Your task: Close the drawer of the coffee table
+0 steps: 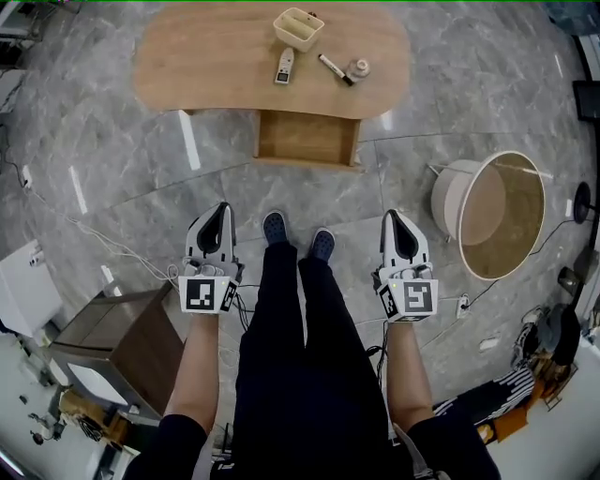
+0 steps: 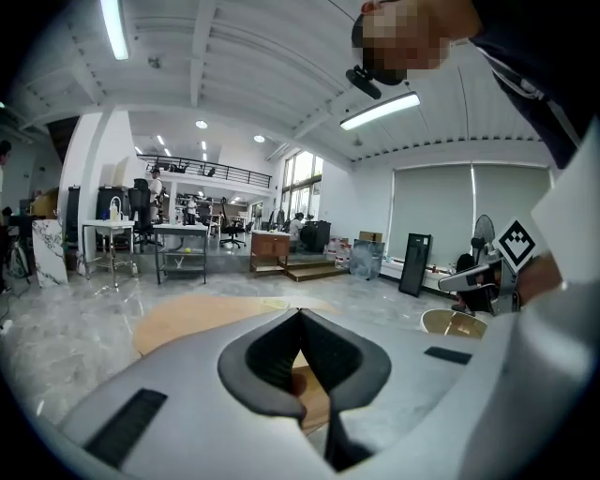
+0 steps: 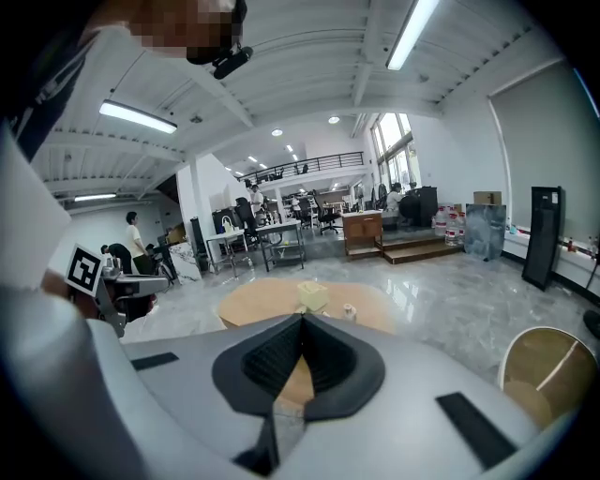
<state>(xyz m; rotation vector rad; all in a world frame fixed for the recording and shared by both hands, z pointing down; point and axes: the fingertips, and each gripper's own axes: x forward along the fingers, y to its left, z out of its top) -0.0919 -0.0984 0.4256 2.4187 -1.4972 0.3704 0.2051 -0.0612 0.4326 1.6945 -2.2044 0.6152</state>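
The person stands on the grey marble floor (image 1: 112, 178) facing the coffee table (image 1: 216, 66), a gripper in each hand, held low at either side of the legs; the left gripper (image 1: 222, 206) has its two dark fingers brought together so the tips meet, with only the hollow of the pads between them and nothing caught there; the right gripper (image 1: 391, 215) is the same, tips touching, nothing held; each carries its marker cube at the wrist end.

The drawer (image 1: 307, 138) sits under the near edge of the table, pulled out towards the person, so its wooden inside shows from above; it is well apart from both grippers, ahead of the blue shoes (image 1: 274, 227) and slightly to the right of the body's middle line.

On the oval wooden top a cream bin (image 1: 298, 28) stands near the far edge; a pale remote (image 1: 284, 67) lies just in front of it; a marker pen (image 1: 334, 68) lies slanted to the right, next to a small round object (image 1: 358, 67) I cannot make out further.

To the right a round white tub (image 1: 492, 214) lies on its side; at the lower left stands a brown cabinet (image 1: 122, 342).
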